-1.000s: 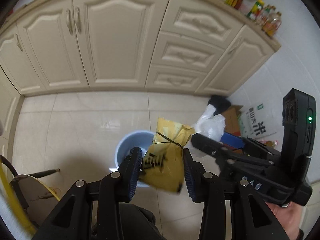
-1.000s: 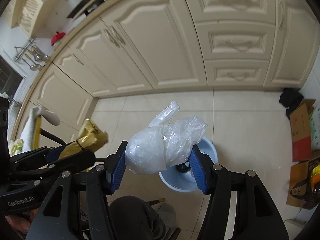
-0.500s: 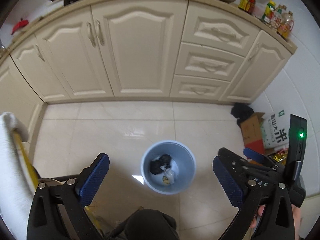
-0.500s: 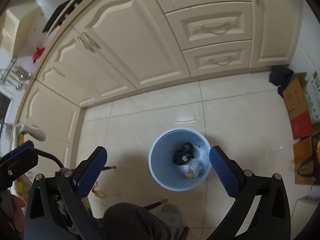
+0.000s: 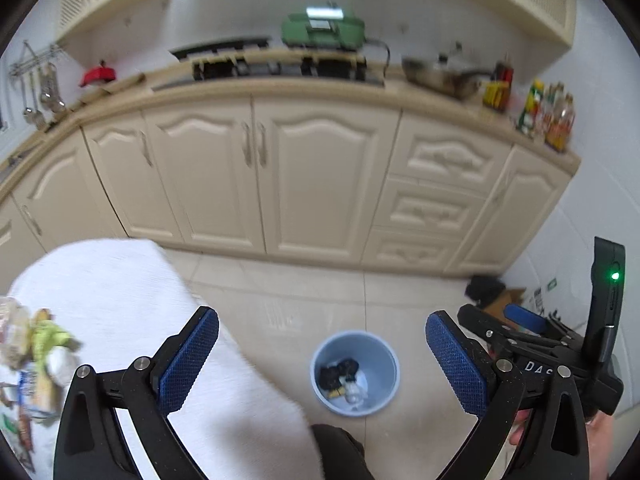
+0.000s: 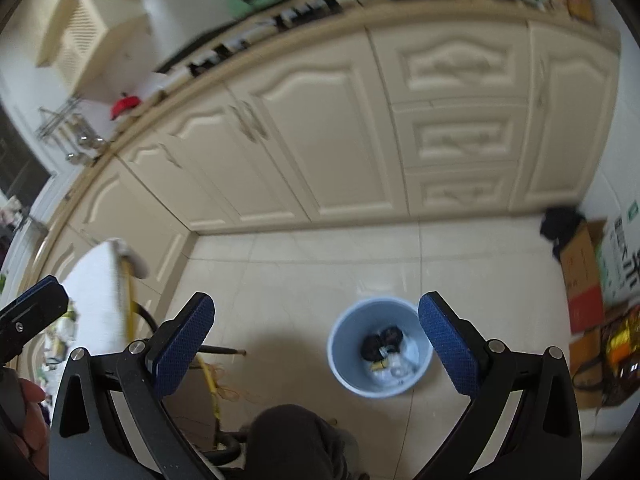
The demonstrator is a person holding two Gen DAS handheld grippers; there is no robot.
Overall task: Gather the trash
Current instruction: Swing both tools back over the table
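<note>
Now | left gripper (image 5: pixel 322 356) wide, empty | right gripper (image 6: pixel 316 344) wide, empty | table litter (image 5: pixel 36 356) probably light, crumply; pinch mid-bunch | bin (image 5: pixel 355 372) below

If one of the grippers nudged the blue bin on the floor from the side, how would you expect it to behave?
The blue bin looks like thin plastic with only a few scraps at the bottom, so it is probably light. It stands on glossy floor tiles, so it would likely slide rather than stay put. Its walls narrow toward the base, so a push near the rim might tip it.
</note>
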